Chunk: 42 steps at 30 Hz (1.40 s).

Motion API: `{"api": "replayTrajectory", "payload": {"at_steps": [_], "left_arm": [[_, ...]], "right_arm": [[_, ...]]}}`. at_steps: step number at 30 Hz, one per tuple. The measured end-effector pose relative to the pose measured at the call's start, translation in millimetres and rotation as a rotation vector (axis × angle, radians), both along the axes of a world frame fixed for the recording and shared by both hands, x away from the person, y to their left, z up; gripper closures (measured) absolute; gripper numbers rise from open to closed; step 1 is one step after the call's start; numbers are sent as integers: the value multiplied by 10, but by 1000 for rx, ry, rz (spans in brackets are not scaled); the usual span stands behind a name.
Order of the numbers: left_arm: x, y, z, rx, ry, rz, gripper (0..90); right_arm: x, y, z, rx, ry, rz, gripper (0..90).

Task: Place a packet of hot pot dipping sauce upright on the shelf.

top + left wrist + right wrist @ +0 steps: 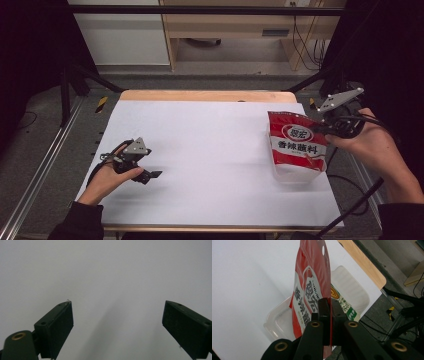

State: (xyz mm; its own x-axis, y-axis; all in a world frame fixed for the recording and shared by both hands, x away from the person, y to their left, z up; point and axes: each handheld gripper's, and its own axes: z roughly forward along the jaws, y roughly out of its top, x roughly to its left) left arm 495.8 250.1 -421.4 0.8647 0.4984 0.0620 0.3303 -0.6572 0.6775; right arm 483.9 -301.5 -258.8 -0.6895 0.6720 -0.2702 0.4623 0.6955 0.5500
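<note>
R gripper [329, 315] clamped on red pouch [297, 142], upright over clear tub [279, 325]. L gripper [117, 325] wide open, empty, on tabletop [210, 150]. Prob. next: lower pouch into tub.

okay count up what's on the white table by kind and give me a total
Red seasoning pouch: 1
Clear plastic tray: 1
Hand-held gripper: 2, left hand-held gripper and right hand-held gripper
Total: 4

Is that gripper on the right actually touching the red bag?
Touching. In the right gripper view, the right gripper has its two black fingers pressed on either side of the red bag's edge.
</note>
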Motion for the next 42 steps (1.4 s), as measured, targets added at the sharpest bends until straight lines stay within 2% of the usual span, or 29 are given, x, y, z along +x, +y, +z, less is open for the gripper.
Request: {"api": "replayTrajectory", "payload": {"at_steps": [6, 8, 12, 19, 21, 27, 33, 40, 42], "left_arm": [[-1, 4, -1, 0, 0, 2, 101], [-4, -3, 1, -2, -1, 3, 101], [-4, -14, -11, 3, 3, -3, 101], [-7, -12, -11, 6, 4, 0, 101], [-7, -8, -9, 5, 3, 1, 101], [-1, 15, -12, 10, 4, 2, 101], [-2, 7, -15, 9, 6, 2, 101], [-4, 7, -16, 10, 6, 3, 101], [-3, 10, -15, 7, 6, 3, 101]], "right_arm": [[-42, -80, -136, 20, 18, -18, 896], [-55, -126, -153, 40, 20, -29, 896], [-79, -193, -183, 46, 43, -40, 894], [-90, -216, -206, 39, 53, -51, 887], [-91, -201, -204, 26, 57, -50, 877], [-92, -221, -214, 32, 66, -55, 831], [-99, -200, -248, 21, 67, -54, 624], [-76, -130, -227, 26, 9, -65, 380], [-66, -92, -204, 31, 4, -67, 340]]}}
